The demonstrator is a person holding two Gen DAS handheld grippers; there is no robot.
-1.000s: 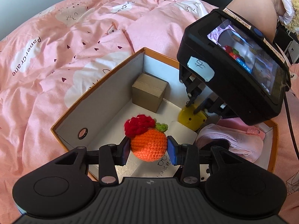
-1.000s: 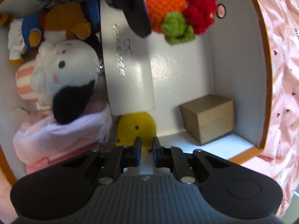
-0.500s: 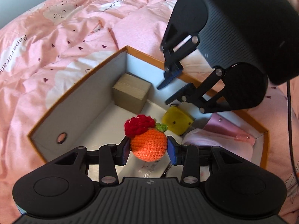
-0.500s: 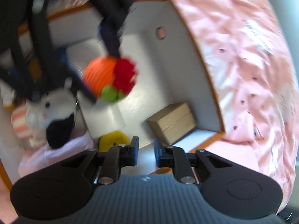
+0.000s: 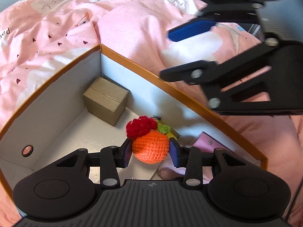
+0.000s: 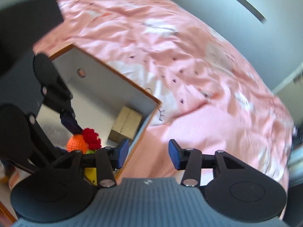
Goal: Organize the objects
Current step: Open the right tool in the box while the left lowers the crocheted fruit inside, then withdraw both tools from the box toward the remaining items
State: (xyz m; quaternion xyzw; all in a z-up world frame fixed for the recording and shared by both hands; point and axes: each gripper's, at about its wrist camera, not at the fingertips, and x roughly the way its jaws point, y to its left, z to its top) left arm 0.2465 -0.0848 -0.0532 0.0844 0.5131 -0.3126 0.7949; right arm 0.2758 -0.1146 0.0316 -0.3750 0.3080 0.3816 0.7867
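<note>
My left gripper is shut on an orange crocheted fruit with a red flower and green leaf, held above the inside of an orange-rimmed white box. The fruit also shows in the right wrist view. My right gripper is open and empty, raised above the box's far edge and the bed; it shows in the left wrist view at upper right.
Inside the box lie a small brown carton, a yellow object partly hidden behind the fruit, and a pink item. A pink quilt surrounds the box. The carton also shows in the right wrist view.
My right gripper has lifted out of the box, swung away over the quilt and opened. My left gripper still holds the fruit and has moved slightly over the box.
</note>
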